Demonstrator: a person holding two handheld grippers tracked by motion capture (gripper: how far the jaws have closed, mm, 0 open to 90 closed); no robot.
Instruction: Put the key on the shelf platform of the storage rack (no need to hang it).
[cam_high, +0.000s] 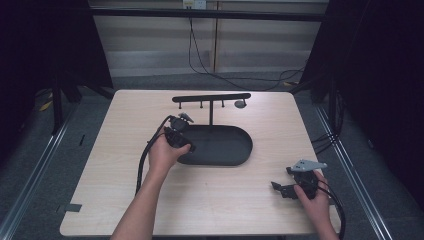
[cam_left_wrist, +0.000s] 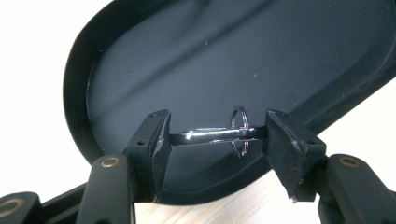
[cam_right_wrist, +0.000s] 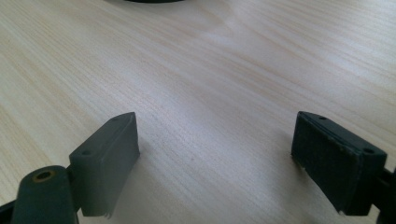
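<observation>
Two grippers work over the worktop. The left gripper hangs above the near left end of a black oval tray, which sits around the middle of the worktop, and its jaws are clamped on a shiny metal clip by its two ends (a small key ring loops around it). The right gripper rests near the worktop's near right corner, jaws wide apart, nothing between them. A black hook rack stands behind the tray, toward the far edge.
</observation>
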